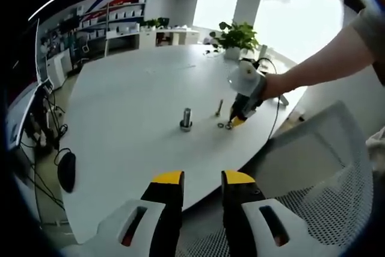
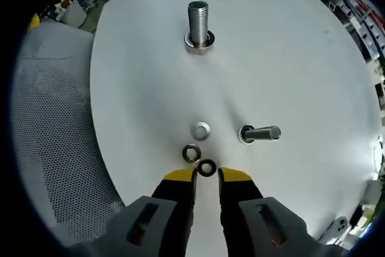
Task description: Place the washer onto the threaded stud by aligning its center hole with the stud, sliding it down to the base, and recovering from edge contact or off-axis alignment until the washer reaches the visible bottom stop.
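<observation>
Left view distant, right view close above table (image 2: 289,58), sharing upright stud (image 1: 186,117)

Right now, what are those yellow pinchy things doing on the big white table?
A person holds tongs in each hand. The right tongs are down at a dark washer lying on the white table, open around it, not lifting yet. The upright threaded stud stands farther off. The left tongs hover open, empty.
</observation>
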A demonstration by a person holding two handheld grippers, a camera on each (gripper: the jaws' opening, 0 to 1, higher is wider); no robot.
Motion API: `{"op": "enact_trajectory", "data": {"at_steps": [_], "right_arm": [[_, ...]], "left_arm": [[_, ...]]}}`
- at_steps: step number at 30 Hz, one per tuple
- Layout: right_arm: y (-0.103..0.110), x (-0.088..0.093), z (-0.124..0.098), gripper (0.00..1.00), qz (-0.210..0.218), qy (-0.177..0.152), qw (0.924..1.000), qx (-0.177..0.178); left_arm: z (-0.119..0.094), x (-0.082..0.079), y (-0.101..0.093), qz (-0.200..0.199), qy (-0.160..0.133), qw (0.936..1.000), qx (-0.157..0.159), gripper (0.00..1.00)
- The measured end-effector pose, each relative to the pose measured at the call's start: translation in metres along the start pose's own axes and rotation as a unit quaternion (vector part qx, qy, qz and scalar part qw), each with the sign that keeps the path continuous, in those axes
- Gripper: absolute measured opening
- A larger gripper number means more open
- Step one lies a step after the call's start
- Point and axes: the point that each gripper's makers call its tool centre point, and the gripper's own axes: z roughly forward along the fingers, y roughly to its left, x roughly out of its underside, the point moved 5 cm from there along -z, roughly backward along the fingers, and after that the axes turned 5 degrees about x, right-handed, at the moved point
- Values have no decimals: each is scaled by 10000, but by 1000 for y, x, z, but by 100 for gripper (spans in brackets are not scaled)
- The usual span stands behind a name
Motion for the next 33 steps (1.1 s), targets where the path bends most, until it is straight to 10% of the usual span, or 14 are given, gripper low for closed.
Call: {"op": "enact_trajectory", "data": {"at_steps": [33], "right_arm": [[-1,-3,-1,12,-75,386,9992,-52]], "left_arm": [[1,1,-3,39,-7,9999,92,26]]}}
